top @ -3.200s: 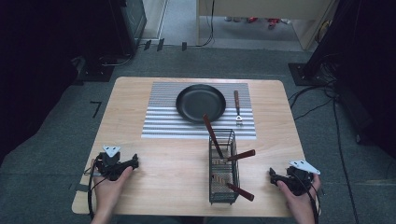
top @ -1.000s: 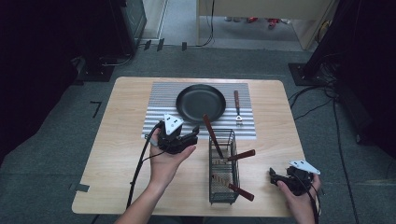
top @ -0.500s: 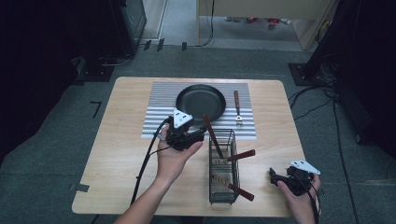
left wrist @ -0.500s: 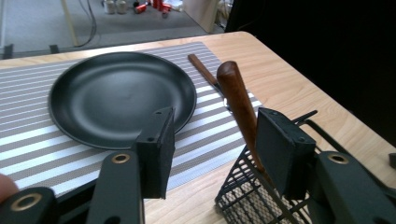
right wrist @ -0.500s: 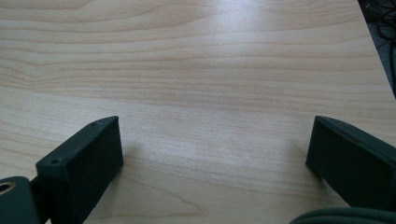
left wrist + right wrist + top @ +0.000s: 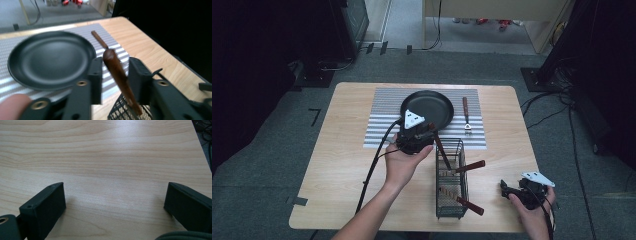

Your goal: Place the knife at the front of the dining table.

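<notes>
A black wire basket (image 6: 451,200) lies on the wooden table (image 6: 342,165) with several brown-handled utensils in it. One brown handle (image 6: 437,140) sticks up from its far end. My left gripper (image 6: 430,131) stands around that handle (image 6: 116,68). Its jaws have just been closing, and a narrow gap still shows on each side of the handle in the left gripper view. My right gripper (image 6: 507,189) rests at the table's front right corner, open over bare wood (image 6: 107,170).
A black frying pan (image 6: 427,107) sits on a striped mat (image 6: 382,132) just beyond the left gripper. A wooden-handled utensil (image 6: 466,114) lies to the pan's right on the mat. The left gripper's cable (image 6: 372,170) trails back along the forearm.
The left hand has come from the table's front left up to the basket's far end, and its jaws have narrowed around the upright handle. The right gripper has not moved.
</notes>
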`<control>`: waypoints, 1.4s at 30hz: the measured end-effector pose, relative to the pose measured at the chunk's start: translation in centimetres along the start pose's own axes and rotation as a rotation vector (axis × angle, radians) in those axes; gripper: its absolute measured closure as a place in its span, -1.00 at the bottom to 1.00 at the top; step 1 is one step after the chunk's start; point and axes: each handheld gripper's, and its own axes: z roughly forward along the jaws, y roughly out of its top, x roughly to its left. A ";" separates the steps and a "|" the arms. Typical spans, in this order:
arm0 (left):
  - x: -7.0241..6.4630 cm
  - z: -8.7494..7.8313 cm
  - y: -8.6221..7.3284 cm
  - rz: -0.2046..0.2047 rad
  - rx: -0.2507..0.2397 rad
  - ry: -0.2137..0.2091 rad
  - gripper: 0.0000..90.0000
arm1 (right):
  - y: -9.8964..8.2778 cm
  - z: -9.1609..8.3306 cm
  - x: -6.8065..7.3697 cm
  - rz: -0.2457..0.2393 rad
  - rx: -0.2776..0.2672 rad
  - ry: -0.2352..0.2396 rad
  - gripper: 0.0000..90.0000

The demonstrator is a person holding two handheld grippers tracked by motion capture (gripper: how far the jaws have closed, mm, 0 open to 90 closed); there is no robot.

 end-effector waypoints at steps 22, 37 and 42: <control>-0.3 -2.5 1.2 -0.019 -0.151 -0.192 0.83 | 0.0 0.0 0.0 -0.001 0.000 0.000 -0.93; -0.7 -7.5 3.3 0.014 -0.292 -0.215 0.83 | 0.0 0.0 0.0 0.000 0.000 0.000 -0.93; -0.4 -9.3 3.7 0.019 -0.327 -0.214 0.83 | 0.0 0.0 0.0 -0.001 -0.001 0.000 -0.93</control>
